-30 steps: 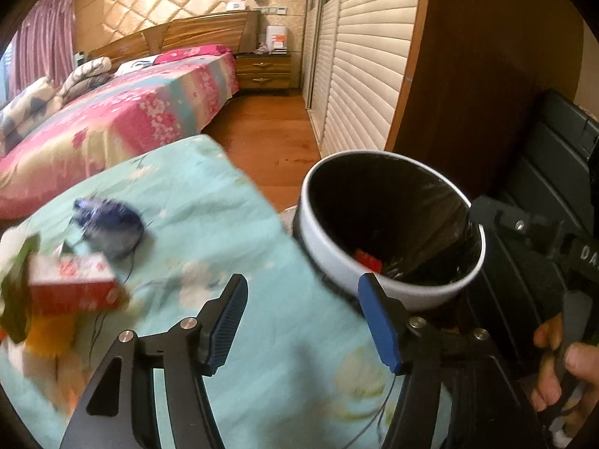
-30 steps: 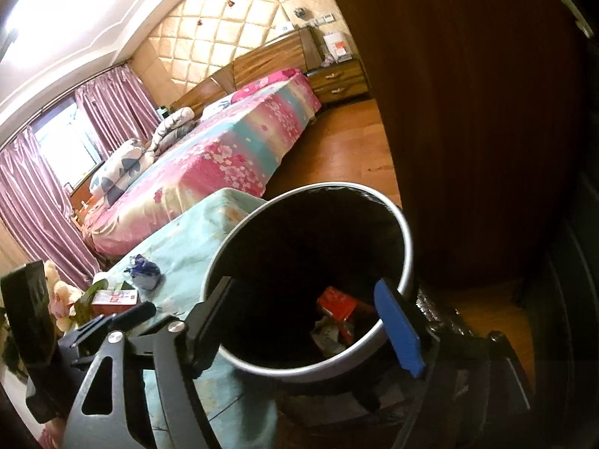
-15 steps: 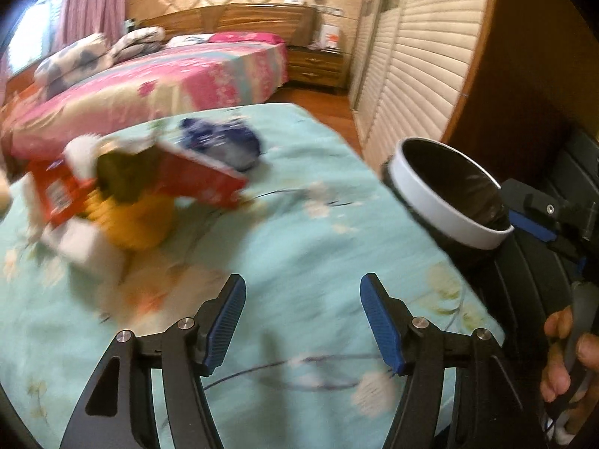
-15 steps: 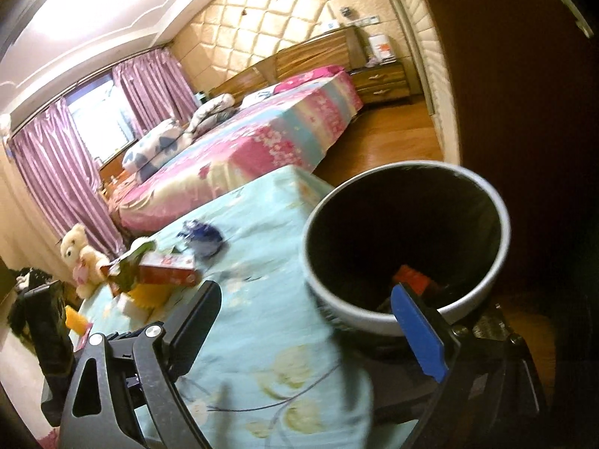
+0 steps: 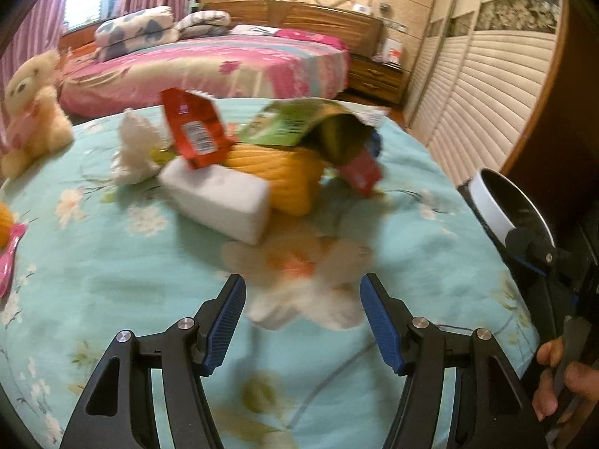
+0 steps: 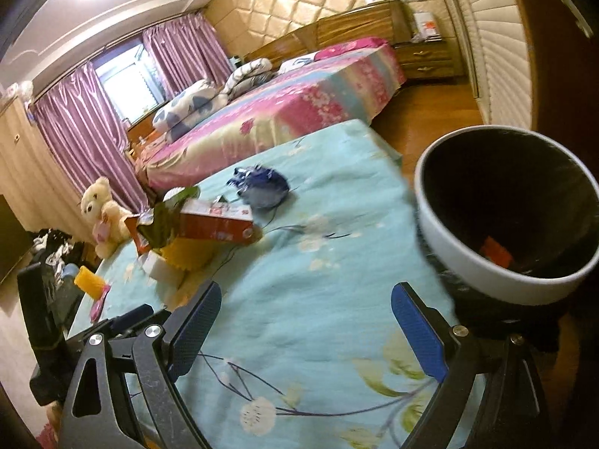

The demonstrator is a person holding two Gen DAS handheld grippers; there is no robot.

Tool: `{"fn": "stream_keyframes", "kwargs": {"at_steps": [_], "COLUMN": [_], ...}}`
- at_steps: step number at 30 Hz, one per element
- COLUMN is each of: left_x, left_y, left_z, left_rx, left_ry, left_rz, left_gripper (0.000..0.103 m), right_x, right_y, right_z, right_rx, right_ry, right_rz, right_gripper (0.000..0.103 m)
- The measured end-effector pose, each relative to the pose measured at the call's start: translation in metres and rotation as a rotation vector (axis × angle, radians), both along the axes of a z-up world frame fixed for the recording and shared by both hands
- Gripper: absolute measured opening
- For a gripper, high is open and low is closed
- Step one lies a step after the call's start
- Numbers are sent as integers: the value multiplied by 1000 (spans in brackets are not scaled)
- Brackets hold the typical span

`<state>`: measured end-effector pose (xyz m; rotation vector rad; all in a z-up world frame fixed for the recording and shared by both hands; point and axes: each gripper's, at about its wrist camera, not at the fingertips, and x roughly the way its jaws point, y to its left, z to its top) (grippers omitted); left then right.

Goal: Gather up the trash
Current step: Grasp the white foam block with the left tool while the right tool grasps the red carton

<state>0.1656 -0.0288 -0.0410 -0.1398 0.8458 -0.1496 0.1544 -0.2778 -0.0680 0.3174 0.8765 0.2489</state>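
Observation:
A pile of trash lies on the turquoise floral cloth (image 5: 112, 280): a red wrapper (image 5: 192, 131), a white block (image 5: 221, 198), a yellow bag (image 5: 280, 176), a green packet (image 5: 295, 123) and a red box (image 6: 215, 222). A crumpled blue wrapper (image 6: 262, 187) lies farther back. The white bin with a black liner (image 6: 498, 220) stands at the right edge; it also shows in the left wrist view (image 5: 498, 209). My left gripper (image 5: 301, 323) is open and empty, short of the pile. My right gripper (image 6: 305, 333) is open and empty, left of the bin.
A teddy bear (image 5: 30, 112) sits at the cloth's left edge. A pink bed (image 6: 280, 112) stands behind, with wood floor (image 6: 430, 108) and slatted wardrobe doors (image 5: 479, 104) to the right. A yellow and pink object (image 6: 91, 286) lies at the cloth's near left.
Both grippers have swung left, away from the bin and toward the trash pile. The pile now sits centred and closer in the left wrist view. Both stay open.

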Motion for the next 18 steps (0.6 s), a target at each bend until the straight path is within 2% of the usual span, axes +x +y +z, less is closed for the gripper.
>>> {"fn": "stream_keyframes", "kwargs": {"at_steps": [11,18], "left_x": [20,47], "left_y": [30,32], "left_z": [3,3], "left_rx": [-30,-54], "left_ry": [11,13], "left_rz": [76,96], "left_gripper": [63,64], "right_x": [26,55], "right_y": [40,77], "right_z": [-15,-17], "right_rx": [-64,-170], "right_ry": [11,-35], "right_rz": [137,280], "right_gripper": [93,93]}}
